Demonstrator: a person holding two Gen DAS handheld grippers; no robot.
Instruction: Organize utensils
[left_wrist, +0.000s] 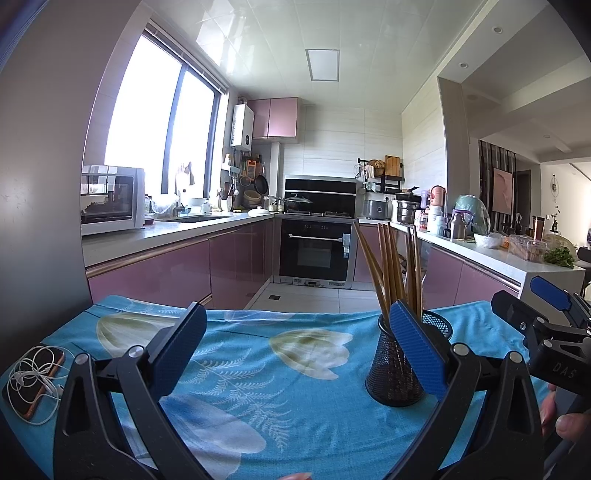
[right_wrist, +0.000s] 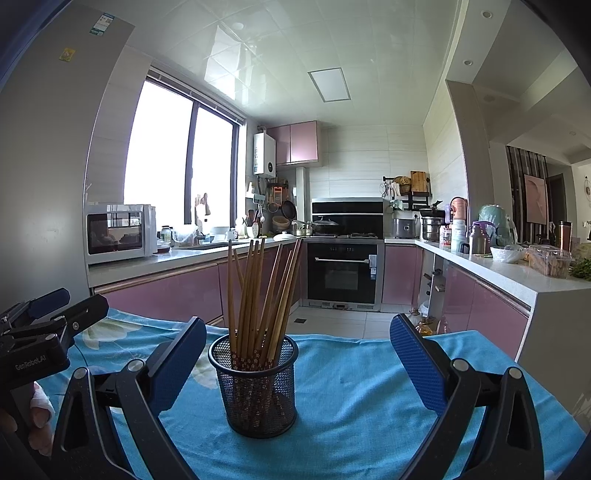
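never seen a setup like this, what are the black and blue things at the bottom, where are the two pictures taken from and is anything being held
Those are two hand-held claws, one in each of a person's hands, each with a camera looking forward along its two blue fingers. One picture comes from the left claw, the other from the right claw. Both are open and hold nothing. In front lies a table under a blue flowered cloth. On it stands a black mesh cup full of wooden chopsticks. The left view also shows a phone with white earphones at the cloth's left edge. Behind is a kitchen.
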